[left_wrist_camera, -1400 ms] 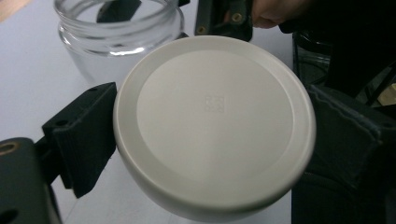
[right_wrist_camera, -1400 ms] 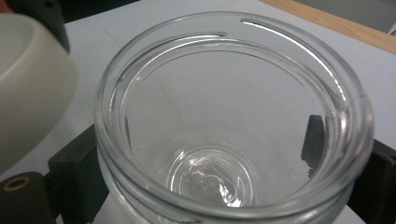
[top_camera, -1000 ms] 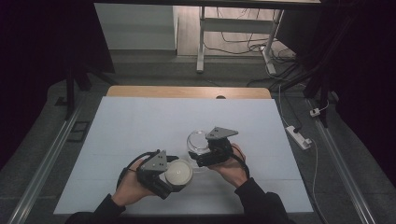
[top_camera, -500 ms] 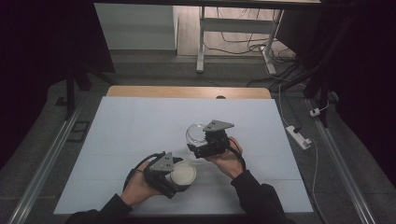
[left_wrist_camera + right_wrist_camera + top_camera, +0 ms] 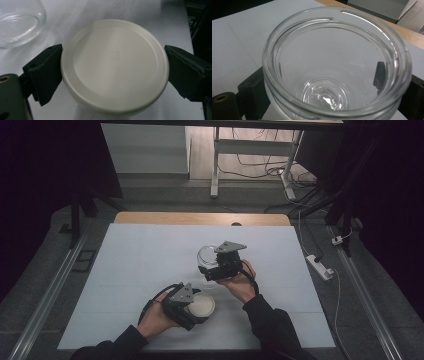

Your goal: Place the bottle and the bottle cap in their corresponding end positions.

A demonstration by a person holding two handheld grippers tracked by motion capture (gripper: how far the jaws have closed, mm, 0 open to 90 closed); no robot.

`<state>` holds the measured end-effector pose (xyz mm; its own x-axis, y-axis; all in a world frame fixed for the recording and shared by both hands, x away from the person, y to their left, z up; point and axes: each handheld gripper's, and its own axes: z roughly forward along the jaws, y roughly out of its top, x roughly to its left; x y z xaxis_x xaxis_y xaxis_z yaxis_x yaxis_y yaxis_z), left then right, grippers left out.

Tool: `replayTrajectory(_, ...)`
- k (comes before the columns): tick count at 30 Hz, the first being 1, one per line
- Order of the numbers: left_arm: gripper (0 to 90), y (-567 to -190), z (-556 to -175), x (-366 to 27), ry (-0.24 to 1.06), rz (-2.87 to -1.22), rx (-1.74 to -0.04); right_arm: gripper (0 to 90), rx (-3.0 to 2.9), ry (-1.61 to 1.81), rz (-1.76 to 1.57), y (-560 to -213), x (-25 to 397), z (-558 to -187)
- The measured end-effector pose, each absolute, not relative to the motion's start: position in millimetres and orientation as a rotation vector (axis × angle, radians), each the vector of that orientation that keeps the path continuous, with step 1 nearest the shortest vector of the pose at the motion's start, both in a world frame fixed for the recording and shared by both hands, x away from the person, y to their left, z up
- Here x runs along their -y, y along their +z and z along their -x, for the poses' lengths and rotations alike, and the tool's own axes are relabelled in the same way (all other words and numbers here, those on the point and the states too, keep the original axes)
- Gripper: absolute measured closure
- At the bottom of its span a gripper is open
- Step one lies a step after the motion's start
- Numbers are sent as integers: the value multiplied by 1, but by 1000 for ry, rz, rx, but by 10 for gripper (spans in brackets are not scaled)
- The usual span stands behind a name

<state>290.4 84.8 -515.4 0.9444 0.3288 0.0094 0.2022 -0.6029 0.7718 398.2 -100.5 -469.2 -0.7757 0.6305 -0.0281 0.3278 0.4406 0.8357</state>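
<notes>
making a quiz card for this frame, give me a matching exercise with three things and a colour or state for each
Things:
1. round cream plastic lid
2. clear glass jar
3. white table cover

States:
a. open-topped and empty, between the right gripper jaws
b. flat under both grippers
c. clamped at its rim by the left gripper

Pairs: 1-c, 2-a, 3-b

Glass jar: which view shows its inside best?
Right gripper view: it looks straight down the open mouth of the glass jar to the empty base. High view shows it small beside the right gripper; left gripper view catches one edge.
</notes>
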Motion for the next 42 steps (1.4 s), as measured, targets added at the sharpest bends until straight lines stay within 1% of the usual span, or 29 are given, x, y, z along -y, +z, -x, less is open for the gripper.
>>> replayTrajectory(18,78,-536,-305,-76,184,-2296,-426,59,-2349,1226,-838,-478,85,-423)
replayTrajectory(24,77,-542,-310,-75,149,-2325,-452,59,-2347,1217,-844,-482,80,-430)
replayTrajectory(31,76,-543,-312,-70,154,-2371,-472,58,-2352,1199,-845,-488,76,-436)
replayTrajectory(42,61,-544,-312,-69,158,-2377,-480,57,-2382,1158,-832,-498,72,-439)
